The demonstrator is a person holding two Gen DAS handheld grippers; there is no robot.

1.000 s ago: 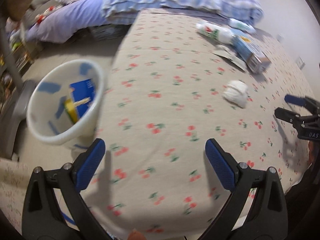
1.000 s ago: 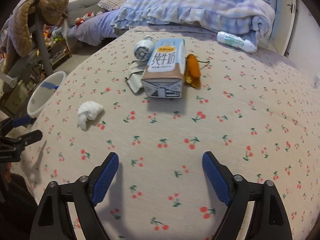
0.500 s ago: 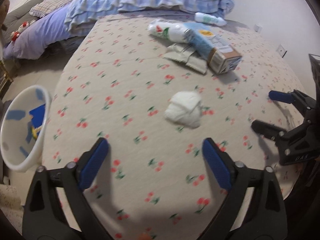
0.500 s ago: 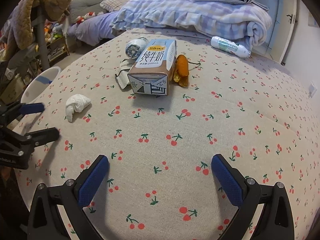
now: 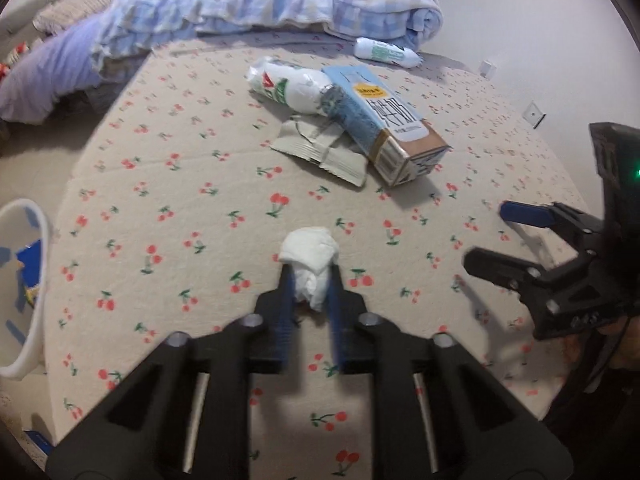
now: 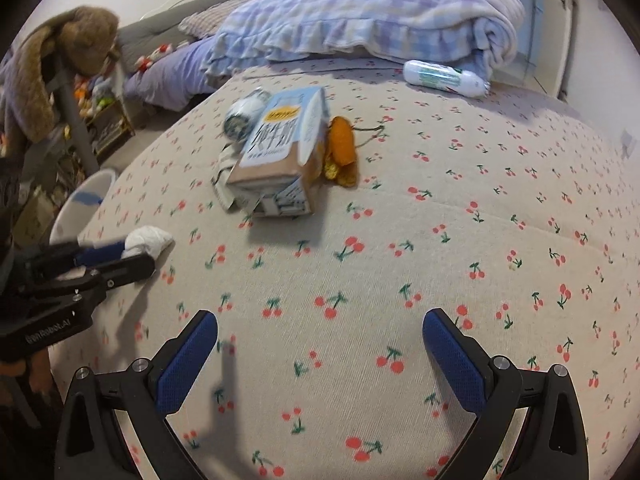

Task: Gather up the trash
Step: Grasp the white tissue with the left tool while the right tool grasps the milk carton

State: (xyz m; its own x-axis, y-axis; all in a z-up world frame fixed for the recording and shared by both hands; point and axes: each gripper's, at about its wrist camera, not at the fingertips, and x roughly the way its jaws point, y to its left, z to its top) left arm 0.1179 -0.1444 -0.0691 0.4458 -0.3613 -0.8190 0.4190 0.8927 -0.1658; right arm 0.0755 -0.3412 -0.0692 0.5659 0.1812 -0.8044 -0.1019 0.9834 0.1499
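A crumpled white tissue (image 5: 310, 250) lies on the cherry-print bed (image 5: 200, 240). My left gripper (image 5: 310, 276) is closing on it; the blue pads press its near half from both sides, seen also from the right wrist view as the left gripper (image 6: 116, 258) holding the tissue (image 6: 148, 238). My right gripper (image 6: 320, 328) stands wide open over bare sheet with nothing between its fingers, to the right of the left one (image 5: 486, 234). Further back lie a milk carton (image 5: 384, 128), a white bottle (image 5: 292, 88), a flattened wrapper (image 5: 324, 152) and an orange wrapper (image 6: 342, 152).
A white bin (image 5: 24, 288) with blue and yellow scraps stands off the bed's left edge. Another white bottle (image 6: 444, 76) lies by the folded plaid blanket (image 6: 360, 20) at the back. A rack with a brown plush toy (image 6: 80, 36) stands far left.
My left gripper swung from the bin towards the tissue, came down over it, and its jaws went from wide open to pinching the tissue. The right gripper widened a little and stayed put.
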